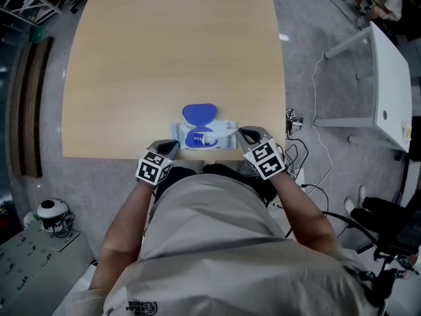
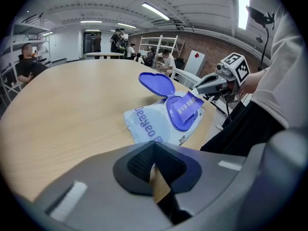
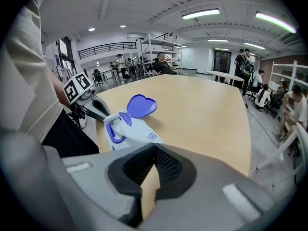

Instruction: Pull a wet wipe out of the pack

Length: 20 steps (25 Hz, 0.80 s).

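Left gripper [image 1: 173, 145] and right gripper [image 1: 243, 132], fingers together, empty, are flanking the six-o'clock pack [image 1: 205, 137]; unpinned, it could be sliding off.

The setting is an open-plan laboratory hall. Indicators: linear ceiling lights [image 3: 199, 13], white metal shelving racks [image 3: 153, 52], a railed mezzanine [image 3: 103, 48], a brick wall [image 2: 211, 49], loose cables [image 1: 316, 97] on the grey floor, and seated people [image 3: 161, 67] beyond the wooden worktop [image 1: 171, 58].
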### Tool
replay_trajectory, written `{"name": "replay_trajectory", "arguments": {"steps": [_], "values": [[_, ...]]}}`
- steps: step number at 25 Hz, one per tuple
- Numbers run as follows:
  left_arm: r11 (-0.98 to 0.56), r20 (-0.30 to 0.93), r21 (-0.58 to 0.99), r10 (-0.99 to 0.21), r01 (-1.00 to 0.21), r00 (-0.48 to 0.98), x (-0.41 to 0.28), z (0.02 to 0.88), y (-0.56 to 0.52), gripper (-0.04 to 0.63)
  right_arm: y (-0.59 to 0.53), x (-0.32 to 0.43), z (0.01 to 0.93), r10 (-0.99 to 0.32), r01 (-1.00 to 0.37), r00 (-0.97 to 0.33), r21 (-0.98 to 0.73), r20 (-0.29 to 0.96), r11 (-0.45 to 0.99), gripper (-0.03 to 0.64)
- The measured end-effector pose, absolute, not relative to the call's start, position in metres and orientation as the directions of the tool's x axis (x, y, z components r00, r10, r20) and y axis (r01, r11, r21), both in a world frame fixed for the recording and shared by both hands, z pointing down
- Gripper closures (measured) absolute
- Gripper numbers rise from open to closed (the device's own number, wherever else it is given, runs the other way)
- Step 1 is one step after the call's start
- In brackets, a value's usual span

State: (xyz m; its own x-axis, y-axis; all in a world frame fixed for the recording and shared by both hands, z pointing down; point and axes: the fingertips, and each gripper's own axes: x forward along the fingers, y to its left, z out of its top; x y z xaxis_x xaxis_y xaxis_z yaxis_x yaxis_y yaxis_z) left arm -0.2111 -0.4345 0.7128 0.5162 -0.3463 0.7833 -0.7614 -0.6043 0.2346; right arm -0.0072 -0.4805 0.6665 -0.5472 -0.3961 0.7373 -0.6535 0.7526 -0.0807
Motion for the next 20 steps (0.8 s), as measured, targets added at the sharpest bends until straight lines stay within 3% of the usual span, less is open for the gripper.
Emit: {"name": "replay_trajectory", "arguments": {"steps": [20], "values": [[-0.614, 0.799, 0.23, -0.324, -0.755, 0.506, -0.208, 0.717, -0.436, 0.589, -0.507, 0.048, 0.635, -0.54, -0.775, -0.463, -0.026, 0.703, 0.632, 0.614]]}}
